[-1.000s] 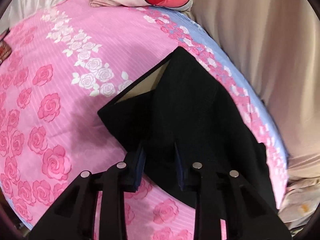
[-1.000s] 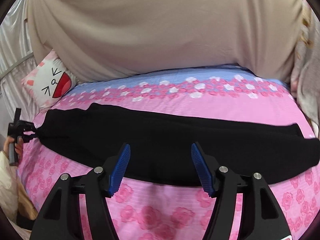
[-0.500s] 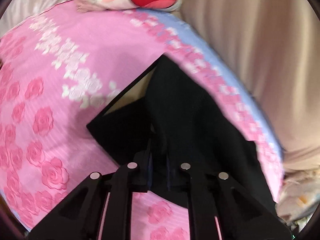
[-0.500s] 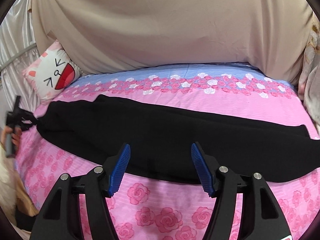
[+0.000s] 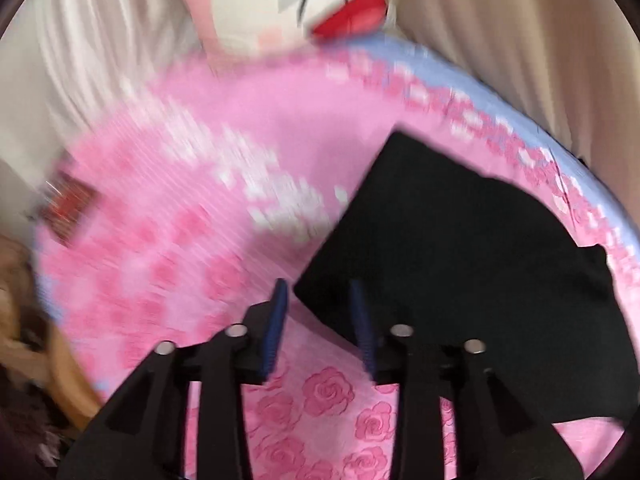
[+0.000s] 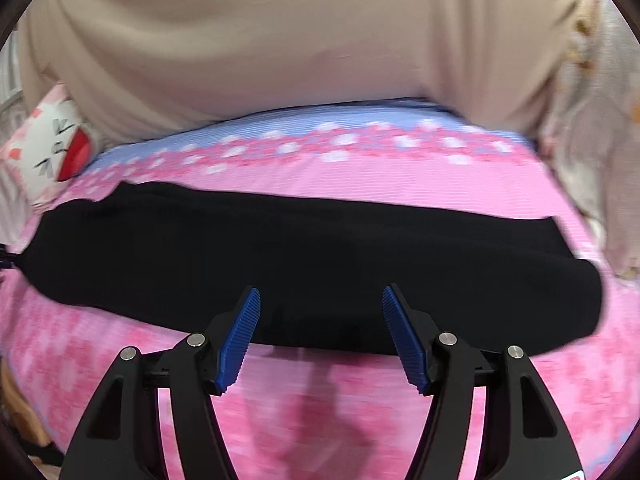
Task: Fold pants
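The black pants (image 6: 304, 256) lie flat across the pink rose bedsheet (image 6: 360, 184) as one long band. In the left wrist view the pants (image 5: 460, 256) show their end with a near corner. My left gripper (image 5: 320, 296) is open and empty, its blue pads either side of that corner, just above the sheet. My right gripper (image 6: 320, 300) is open and empty, hovering over the near long edge of the pants around their middle.
A cat-face pillow (image 5: 320, 4) lies at the head of the bed, also in the right wrist view (image 6: 48, 144). A beige curtain (image 6: 304, 40) hangs behind the bed. A red packet (image 5: 68, 208) lies at the sheet's left edge.
My left gripper closed on the pants' end half a second ago, then opened and drew back to the corner; the opened flap now lies flat. My right gripper stayed open over the near edge.
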`<state>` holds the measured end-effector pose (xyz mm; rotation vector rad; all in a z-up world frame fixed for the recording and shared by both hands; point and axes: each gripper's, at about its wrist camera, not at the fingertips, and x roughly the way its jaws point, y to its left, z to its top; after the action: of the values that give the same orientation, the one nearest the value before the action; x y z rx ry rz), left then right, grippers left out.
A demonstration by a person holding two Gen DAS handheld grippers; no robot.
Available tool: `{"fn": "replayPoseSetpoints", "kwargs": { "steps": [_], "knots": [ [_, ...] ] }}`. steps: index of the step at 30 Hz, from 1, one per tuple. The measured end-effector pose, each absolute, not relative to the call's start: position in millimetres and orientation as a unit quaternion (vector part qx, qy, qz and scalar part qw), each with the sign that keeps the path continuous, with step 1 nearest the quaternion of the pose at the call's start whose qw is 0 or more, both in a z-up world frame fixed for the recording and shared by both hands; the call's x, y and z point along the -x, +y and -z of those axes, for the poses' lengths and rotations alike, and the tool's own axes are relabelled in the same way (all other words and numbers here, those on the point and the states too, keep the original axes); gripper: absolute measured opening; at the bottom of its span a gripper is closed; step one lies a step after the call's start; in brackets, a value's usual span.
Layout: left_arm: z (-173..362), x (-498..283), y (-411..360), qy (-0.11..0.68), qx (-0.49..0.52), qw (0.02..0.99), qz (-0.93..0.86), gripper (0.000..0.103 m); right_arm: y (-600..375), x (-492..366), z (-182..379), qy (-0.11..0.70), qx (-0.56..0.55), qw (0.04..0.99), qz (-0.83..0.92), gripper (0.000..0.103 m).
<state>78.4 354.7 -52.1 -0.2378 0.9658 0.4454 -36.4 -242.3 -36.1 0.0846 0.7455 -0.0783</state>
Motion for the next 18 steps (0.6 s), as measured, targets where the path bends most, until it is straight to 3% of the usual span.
{"fn": "replayPoseSetpoints", "kwargs": {
  "steps": [1,2,3,4,6,12,13,14,15,18],
  "knots": [
    [35.2,-70.6,342.5,0.431,0.084,0.866,-0.24,0.058,-260.1,41.9,34.7,0.361,-0.043,0.929,0.062,0.063],
    [21.3,-65.0,333.7,0.407,0.067,0.874,-0.257,0.075,-281.2,48.5,33.9,0.359,-0.046,0.928,0.09,0.064],
    [9.7,-63.0,330.4,0.39,0.057,0.88,-0.266,0.079,-296.5,54.3,34.0,0.357,-0.05,0.926,0.111,0.064],
    [-4.7,-59.0,319.0,0.365,0.037,0.887,-0.28,0.079,-320.8,62.7,33.3,0.354,-0.054,0.923,0.144,0.064],
    [-18.1,-60.2,300.1,0.344,0.02,0.894,-0.285,0.079,-358.6,75.2,33.1,0.35,-0.066,0.916,0.185,0.077],
    [-11.1,-83.2,247.4,0.374,0.063,0.906,-0.188,0.079,-457.1,54.5,59.9,0.391,-0.116,0.892,0.192,0.077],
    [-4.4,-88.1,231.8,0.382,0.056,0.905,-0.178,0.079,-462.9,48.4,66.0,0.399,-0.135,0.891,0.169,0.064],
    [1.9,-91.3,218.9,0.39,0.051,0.903,-0.171,0.079,-467.9,39.3,72.9,0.409,-0.162,0.889,0.127,0.022],
    [8.5,-95.8,202.8,0.4,0.045,0.902,-0.157,0.079,-469.3,33.6,75.1,0.417,-0.171,0.886,0.109,0.01],
    [20.5,-100.3,171.6,0.412,0.032,0.9,-0.139,0.079,-460.0,23.9,17.6,0.354,-0.122,0.924,0.08,0.01]
  ]
}}
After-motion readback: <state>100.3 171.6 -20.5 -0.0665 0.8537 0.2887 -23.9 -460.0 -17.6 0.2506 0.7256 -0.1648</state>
